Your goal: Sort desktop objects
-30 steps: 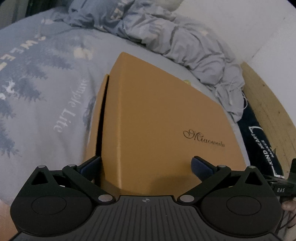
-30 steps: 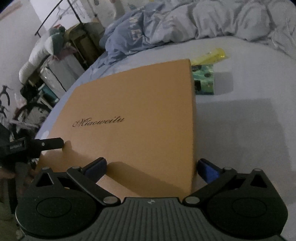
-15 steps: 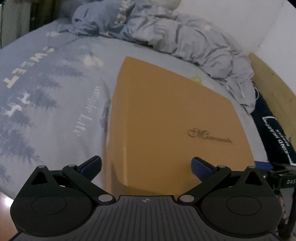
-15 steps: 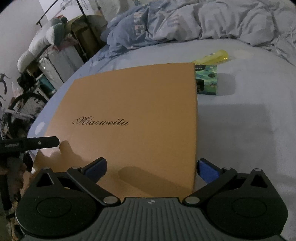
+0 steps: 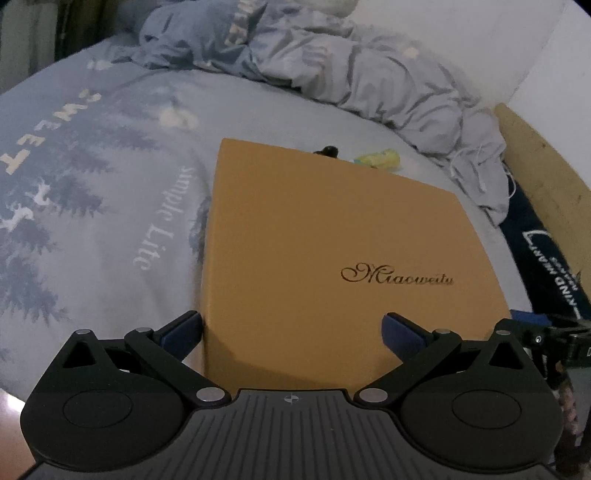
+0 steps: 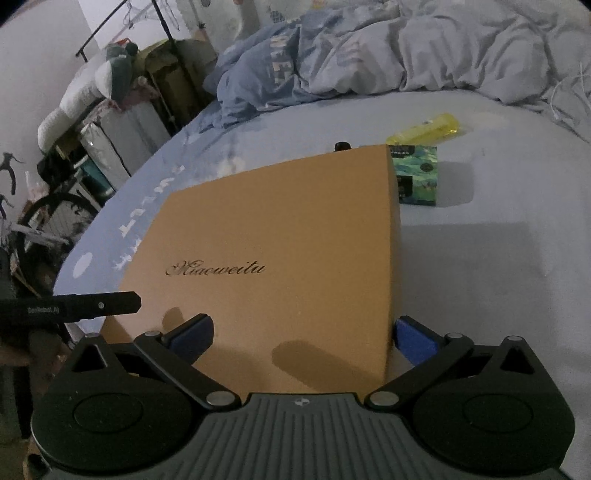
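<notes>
Jaws wide apart on both the left gripper [image 5: 291, 326] and right gripper [image 6: 304, 330], each straddling a near corner of the orange box [image 5: 332, 258]. A green carton [image 6: 417, 173] touches the box's far corner on the bedsheet [image 6: 498, 240].

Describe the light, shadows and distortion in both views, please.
Left wrist view: dim and bluish, the bedsheet a little soft, the orange box edges bowed by the fisheye. Right wrist view: equally dim, with the gripper's own finger shadows lying on the box, a soft shadow beside the green carton, and a curved clothes rack.
</notes>
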Demonstrator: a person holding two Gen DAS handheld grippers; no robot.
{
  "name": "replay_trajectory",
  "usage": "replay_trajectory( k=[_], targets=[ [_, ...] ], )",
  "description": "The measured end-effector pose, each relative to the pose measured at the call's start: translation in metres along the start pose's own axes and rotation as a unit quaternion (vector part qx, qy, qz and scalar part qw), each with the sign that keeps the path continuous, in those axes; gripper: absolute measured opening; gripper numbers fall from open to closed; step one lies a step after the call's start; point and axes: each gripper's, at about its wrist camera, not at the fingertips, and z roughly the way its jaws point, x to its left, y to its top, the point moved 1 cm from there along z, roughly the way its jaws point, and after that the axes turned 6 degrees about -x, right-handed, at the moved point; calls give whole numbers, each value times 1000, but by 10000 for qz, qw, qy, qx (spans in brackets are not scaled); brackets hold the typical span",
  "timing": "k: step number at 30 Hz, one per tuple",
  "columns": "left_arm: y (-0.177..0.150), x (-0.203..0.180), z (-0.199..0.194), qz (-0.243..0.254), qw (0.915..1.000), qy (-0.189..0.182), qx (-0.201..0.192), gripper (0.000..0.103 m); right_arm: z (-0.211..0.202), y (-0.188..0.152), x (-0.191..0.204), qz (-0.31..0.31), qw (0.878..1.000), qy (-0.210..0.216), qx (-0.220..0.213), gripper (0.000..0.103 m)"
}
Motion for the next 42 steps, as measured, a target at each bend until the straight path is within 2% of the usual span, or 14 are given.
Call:
replay_trajectory(
  k=[9, 16, 27, 35, 40, 42],
  targets=[
    [-6, -4, 18, 273, 9994, 219, 85, 103, 25, -9, 5, -228, 9985, -452, 201, 103],
    [2, 1, 29, 211, 9996, 196, 73, 103, 39, -5, -6, 58, 9989, -427, 202, 103],
    [14, 9, 48, 198, 9996, 164, 89, 103, 60, 7, -10, 123, 9981, -523, 313, 103],
    [10, 8, 48, 219, 9996, 155, -72, 103, 59, 7, -13, 221, 9982, -497, 252, 103],
    [7, 1, 33, 401, 9976, 490, -283, 103, 40, 3, 1, -69, 9961, -883, 47, 103],
    [7, -2, 19, 411, 9971, 509, -399, 103, 26, 2, 4, -61, 9962, -864, -75, 103]
  ],
)
